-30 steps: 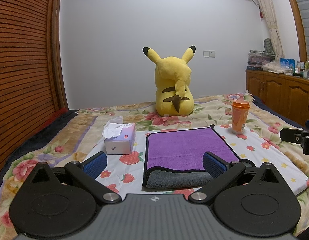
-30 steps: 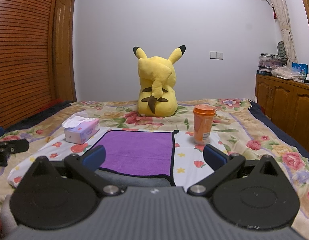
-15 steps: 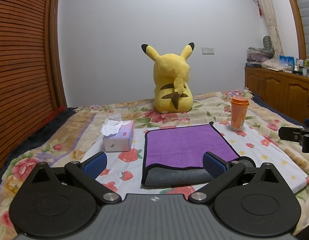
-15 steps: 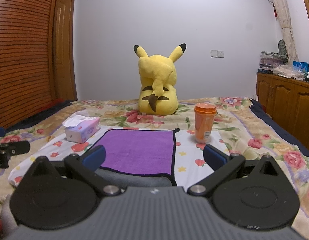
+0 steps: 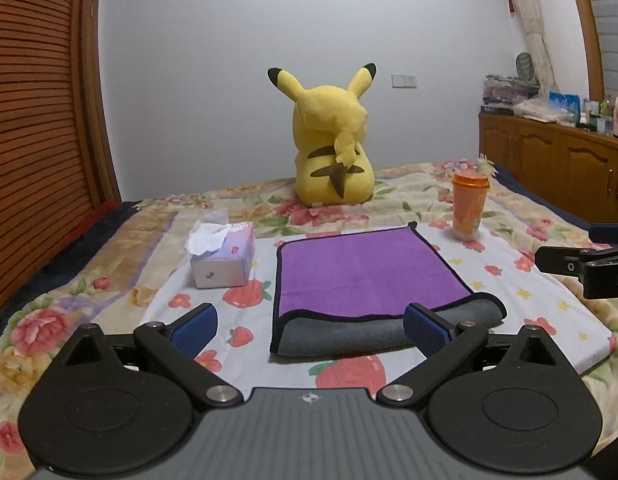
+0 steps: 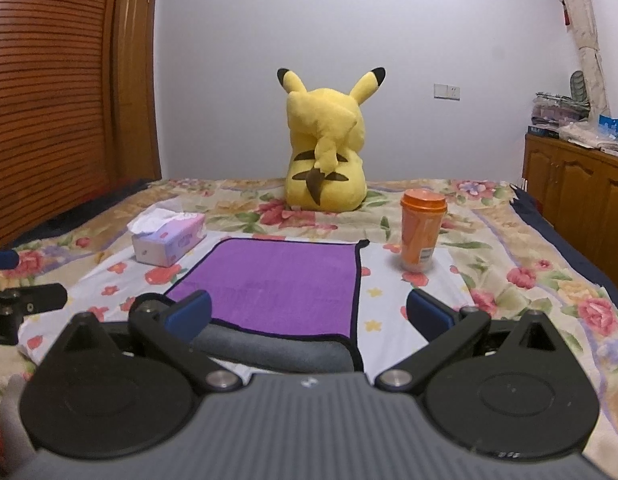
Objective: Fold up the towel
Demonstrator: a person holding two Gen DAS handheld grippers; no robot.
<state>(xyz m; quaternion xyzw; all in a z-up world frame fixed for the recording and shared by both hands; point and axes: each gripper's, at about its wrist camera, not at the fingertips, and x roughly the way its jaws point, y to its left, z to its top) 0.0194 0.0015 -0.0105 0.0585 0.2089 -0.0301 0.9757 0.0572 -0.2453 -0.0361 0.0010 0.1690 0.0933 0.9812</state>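
A purple towel [image 5: 365, 272] with a black hem and grey underside lies folded on the bed, its grey fold toward me. It also shows in the right wrist view [image 6: 281, 284]. My left gripper [image 5: 311, 326] is open and empty, held just in front of the towel's near fold. My right gripper [image 6: 309, 314] is open and empty, over the towel's near right part. The right gripper's finger shows at the right edge of the left wrist view [image 5: 581, 266].
A tissue box [image 5: 223, 258] stands left of the towel. An orange lidded cup [image 5: 469, 208] stands at its far right. A yellow Pikachu plush [image 5: 333, 152] sits behind. The floral bedspread [image 5: 109, 280] covers the bed. Wooden cabinets [image 5: 557, 168] line the right wall.
Both grippers have dropped slightly and tilted up a little, so the scene sits lower in the views. The towel has not moved and both grippers stay open.
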